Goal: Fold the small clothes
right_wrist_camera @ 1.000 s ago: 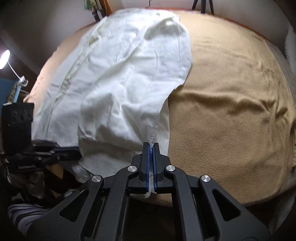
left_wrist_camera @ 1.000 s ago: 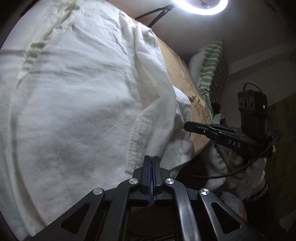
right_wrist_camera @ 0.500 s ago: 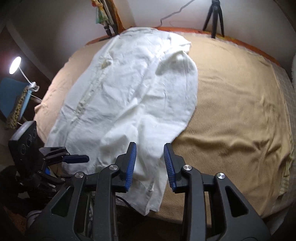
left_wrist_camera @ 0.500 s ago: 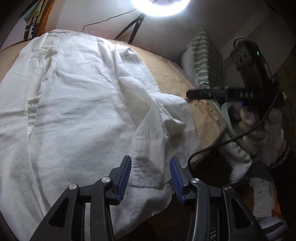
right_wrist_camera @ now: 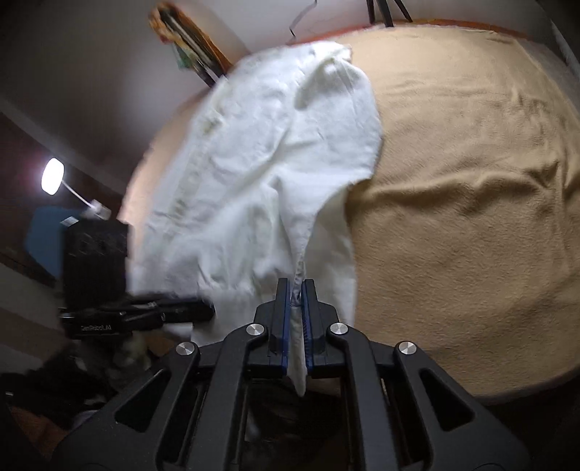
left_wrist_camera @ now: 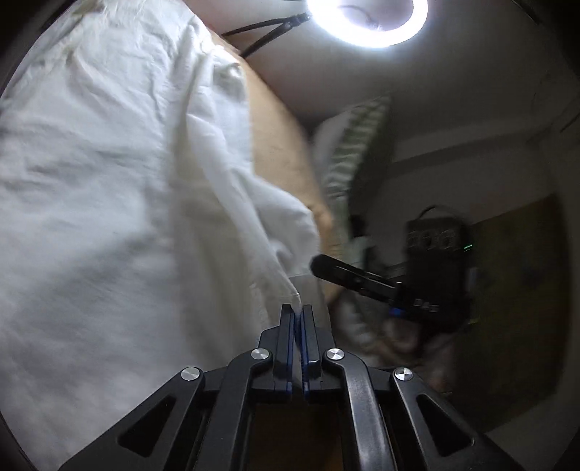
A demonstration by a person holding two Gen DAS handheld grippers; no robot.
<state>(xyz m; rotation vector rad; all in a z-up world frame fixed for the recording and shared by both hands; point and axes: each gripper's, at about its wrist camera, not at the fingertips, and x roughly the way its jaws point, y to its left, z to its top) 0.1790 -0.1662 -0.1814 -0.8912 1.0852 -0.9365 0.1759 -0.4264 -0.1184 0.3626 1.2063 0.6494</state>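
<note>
A white shirt [left_wrist_camera: 108,181] lies spread over a tan blanket [right_wrist_camera: 453,217] on a bed. My left gripper [left_wrist_camera: 297,308] is at the shirt's near edge, its jaws closing onto a pinched corner of the fabric, which rises in a taut ridge. My right gripper [right_wrist_camera: 298,284] is closing the same way on the hem further right, and a strip of white cloth hangs down between its blue pads. Each gripper shows in the other's view: the right gripper [left_wrist_camera: 319,266] against the shirt edge, the left gripper [right_wrist_camera: 206,308] low on the left. The shirt [right_wrist_camera: 272,145] runs away towards the far wall.
A ring light [left_wrist_camera: 366,21] on a tripod shines beyond the bed's far end. A green-striped pillow [left_wrist_camera: 348,152] leans at the bed's right side. A desk lamp [right_wrist_camera: 52,177] glows at the left. The blanket's right half lies bare.
Both grippers opened, moved a little along the shirt's near edge, then shut on it again. The fabric now lifts in taut ridges from each grip.
</note>
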